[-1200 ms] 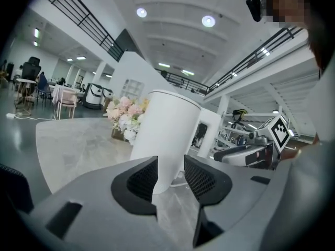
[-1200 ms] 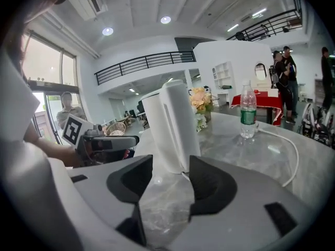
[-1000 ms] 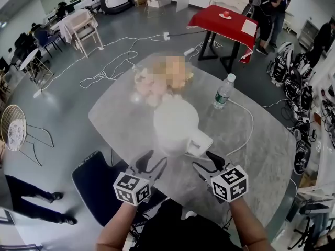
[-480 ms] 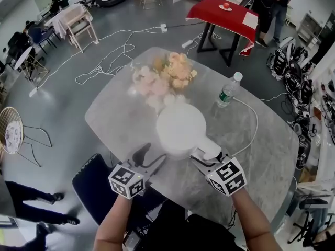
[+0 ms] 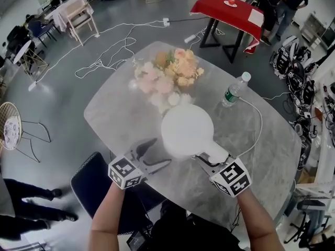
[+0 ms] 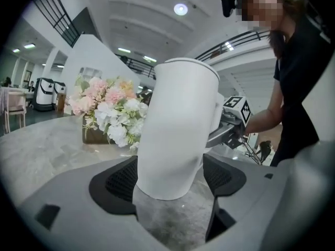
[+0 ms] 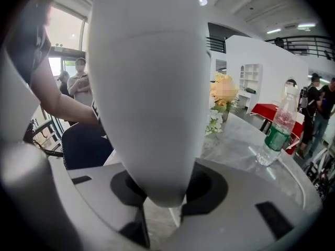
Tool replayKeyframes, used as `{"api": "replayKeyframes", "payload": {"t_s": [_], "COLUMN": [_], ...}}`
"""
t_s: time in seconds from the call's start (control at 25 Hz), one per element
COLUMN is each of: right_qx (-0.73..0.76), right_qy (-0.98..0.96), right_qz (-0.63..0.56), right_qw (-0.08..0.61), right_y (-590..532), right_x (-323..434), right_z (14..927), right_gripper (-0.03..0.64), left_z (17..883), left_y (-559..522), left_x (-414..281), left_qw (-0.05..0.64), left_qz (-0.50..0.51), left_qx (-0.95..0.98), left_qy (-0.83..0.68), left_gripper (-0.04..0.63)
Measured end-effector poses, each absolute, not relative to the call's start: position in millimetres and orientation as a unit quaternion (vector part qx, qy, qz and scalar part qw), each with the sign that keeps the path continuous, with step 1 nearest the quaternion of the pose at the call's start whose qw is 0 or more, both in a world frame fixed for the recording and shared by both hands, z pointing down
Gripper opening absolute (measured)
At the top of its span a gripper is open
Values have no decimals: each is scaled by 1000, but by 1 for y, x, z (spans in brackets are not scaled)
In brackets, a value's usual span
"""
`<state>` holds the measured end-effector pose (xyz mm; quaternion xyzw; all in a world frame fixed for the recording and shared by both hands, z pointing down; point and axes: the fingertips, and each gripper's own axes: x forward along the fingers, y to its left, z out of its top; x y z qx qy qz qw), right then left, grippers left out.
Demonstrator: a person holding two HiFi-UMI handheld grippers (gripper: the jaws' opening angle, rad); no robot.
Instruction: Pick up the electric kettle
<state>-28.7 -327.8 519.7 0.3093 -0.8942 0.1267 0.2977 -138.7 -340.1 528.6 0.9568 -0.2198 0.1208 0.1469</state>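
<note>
The left forearm (image 5: 107, 213) and right forearm (image 5: 256, 218) reached forward side by side. The left gripper (image 5: 161, 151) had just been opening, its jaws apart around the kettle (image 5: 187, 129) without pressing it. The right gripper (image 5: 205, 161) had just been closing and clamped the handle (image 5: 213, 151).

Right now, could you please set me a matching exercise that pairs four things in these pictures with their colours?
Things:
1. electric kettle
2. water bottle
3. flowers
4. small table

Descriptions:
A. draped in red
B. plain white
C. clear, with a green label
D. pink, white and yellow

Pairs: 1-B, 2-C, 3-D, 4-A.
</note>
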Motion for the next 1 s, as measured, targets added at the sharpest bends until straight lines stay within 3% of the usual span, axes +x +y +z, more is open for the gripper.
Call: {"api": "replayKeyframes", "payload": {"t_s": [0.44,0.72,1.0], "right_qx": [282,276,280], "right_qy": [-902,-904,-904], "right_qz": [145,145,141], "right_qw": [293,293,290], "right_y": [-331,-333,-333], "right_x": [-28,-27,-28], "right_z": [522,524,523], "right_gripper": [129,129,129], "left_z": [524,524,532], "left_y": [-359,-367,-366], "left_x": [-106,-86,-81], "left_qw": [137,119,56], "left_qz": [75,71,98], "left_qx": [976,983,985], "left_qy": [-149,-117,-128], "left_gripper": [526,560,559]}}
